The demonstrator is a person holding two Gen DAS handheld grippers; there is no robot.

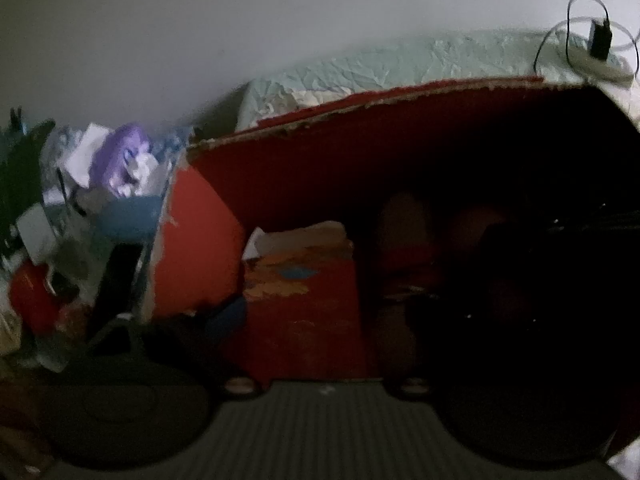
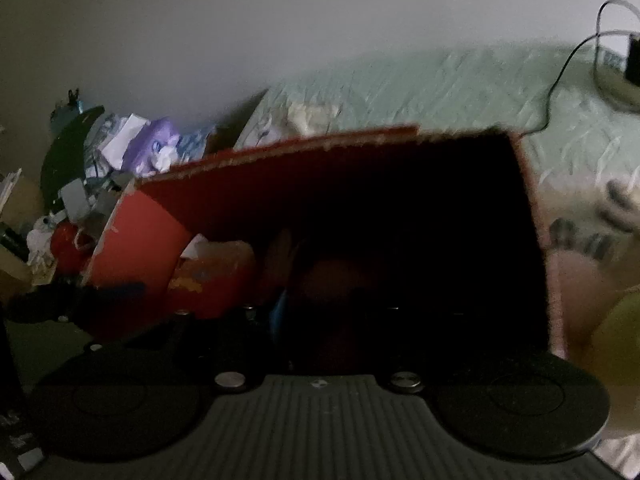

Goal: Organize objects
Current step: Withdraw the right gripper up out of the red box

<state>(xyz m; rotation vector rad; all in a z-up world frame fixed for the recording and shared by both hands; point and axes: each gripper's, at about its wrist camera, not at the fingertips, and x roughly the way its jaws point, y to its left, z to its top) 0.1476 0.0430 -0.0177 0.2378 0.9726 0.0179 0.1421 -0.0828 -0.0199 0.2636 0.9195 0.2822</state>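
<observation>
Pale wall and a rumpled mint-green bedspread (image 2: pixel 440 88) are filling the background as you are pointing both cameras into a red cardboard box (image 1: pixel 320 160) with ragged, torn edges. Inside it, toward the left, a red and orange packet (image 1: pixel 300 276) is standing against the box's lit side wall; the right half of the interior is lying in deep shadow, its contents too dark to make out. Left of the box, a heap of clutter (image 2: pixel 120 152) with a purple item (image 1: pixel 120 156) on top is crowding the wall. On the bedspread at far right, a black charger (image 1: pixel 600 40) with looping cable is resting. Neither gripper's fingers are showing clearly in the dim frames, so you cannot tell whether either claw is open or closed.
</observation>
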